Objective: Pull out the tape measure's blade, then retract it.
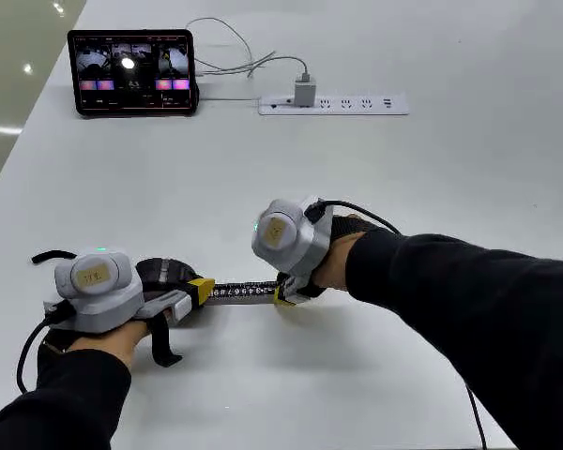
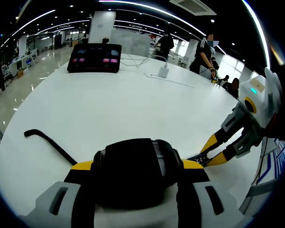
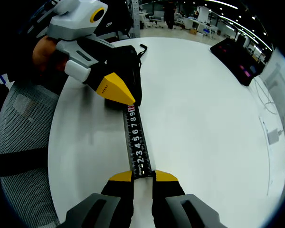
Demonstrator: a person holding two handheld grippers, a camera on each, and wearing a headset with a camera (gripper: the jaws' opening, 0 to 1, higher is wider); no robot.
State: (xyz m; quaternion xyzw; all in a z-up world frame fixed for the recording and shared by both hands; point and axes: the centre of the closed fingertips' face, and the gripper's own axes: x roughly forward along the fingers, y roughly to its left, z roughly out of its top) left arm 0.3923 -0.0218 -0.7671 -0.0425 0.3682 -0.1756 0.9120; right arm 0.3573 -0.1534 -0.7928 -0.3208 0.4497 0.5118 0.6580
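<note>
Head view, from the left: your left gripper [image 1: 184, 292] clamps the tape measure case [image 1: 163, 273], resting on the table [image 1: 375, 187]. The short drawn-out blade [image 1: 242, 291] looks thin, springy and likely slippery. Your right gripper [image 1: 286, 294] is pinched on its tip.

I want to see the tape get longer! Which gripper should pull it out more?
Probably the right gripper: its jaws pinch the tip of the blade, so it can just draw away. The left gripper clamps the case, anchoring it.
</note>
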